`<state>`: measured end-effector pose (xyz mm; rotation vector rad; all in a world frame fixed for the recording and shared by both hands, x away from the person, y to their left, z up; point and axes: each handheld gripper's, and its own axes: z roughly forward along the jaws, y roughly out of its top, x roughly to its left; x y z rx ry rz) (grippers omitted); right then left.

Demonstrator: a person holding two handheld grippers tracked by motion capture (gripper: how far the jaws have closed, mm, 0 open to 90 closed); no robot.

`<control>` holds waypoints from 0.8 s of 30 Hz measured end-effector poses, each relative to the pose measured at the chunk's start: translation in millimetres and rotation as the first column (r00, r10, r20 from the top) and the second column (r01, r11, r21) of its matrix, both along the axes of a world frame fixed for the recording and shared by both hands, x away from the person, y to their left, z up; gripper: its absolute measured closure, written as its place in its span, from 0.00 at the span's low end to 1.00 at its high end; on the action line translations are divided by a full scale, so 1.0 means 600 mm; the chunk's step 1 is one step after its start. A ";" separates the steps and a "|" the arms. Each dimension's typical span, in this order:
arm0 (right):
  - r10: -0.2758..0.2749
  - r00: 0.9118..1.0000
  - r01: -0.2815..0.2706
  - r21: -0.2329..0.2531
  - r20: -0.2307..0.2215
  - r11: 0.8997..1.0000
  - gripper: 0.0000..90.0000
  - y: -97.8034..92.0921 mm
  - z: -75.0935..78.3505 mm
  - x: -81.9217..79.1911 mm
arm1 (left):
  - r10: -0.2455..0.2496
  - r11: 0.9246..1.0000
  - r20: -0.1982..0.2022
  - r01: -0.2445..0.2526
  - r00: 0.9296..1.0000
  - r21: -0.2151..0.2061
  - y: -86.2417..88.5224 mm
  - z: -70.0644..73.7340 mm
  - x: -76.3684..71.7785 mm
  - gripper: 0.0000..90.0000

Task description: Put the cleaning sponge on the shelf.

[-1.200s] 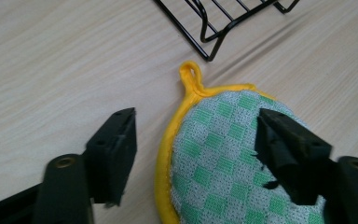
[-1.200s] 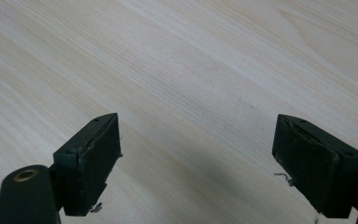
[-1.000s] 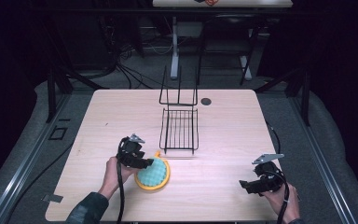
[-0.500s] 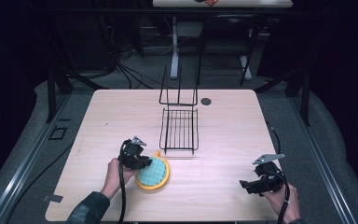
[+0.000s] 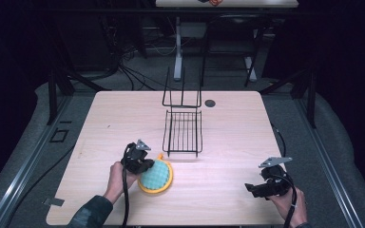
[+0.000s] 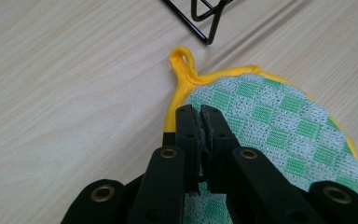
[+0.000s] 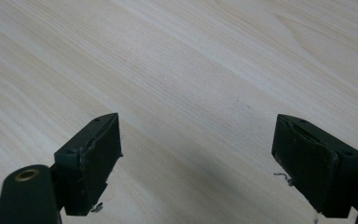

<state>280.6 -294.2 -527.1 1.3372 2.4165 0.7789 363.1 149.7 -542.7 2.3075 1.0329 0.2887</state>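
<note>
Lower left of frame: left gripper (image 5: 145, 167) pinched on pot holder's (image 5: 158, 175) yellow edge, below wire rack (image 5: 183, 131). Lower right: right gripper (image 5: 252, 189) gaping wide over bare table (image 5: 228, 128).

left gripper (image 5: 145, 166) | edged toward table's near edge | pot holder (image 5: 156, 175) dragged along
</note>
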 end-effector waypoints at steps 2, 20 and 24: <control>-0.002 1.000 0.002 0.001 -0.002 1.000 0.17 0.000 0.000 0.000 | 0.006 1.000 0.005 -0.006 1.000 -0.011 0.006 0.004 0.000 0.97; 0.002 1.000 -0.002 -0.005 0.003 1.000 0.17 0.001 0.001 0.000 | 0.001 0.997 0.009 0.000 1.000 -0.073 0.042 0.047 -0.018 0.97; -0.003 1.000 0.003 -0.004 0.003 1.000 0.17 0.000 0.000 0.000 | -0.002 0.998 0.006 0.003 1.000 -0.069 0.047 0.051 -0.020 0.97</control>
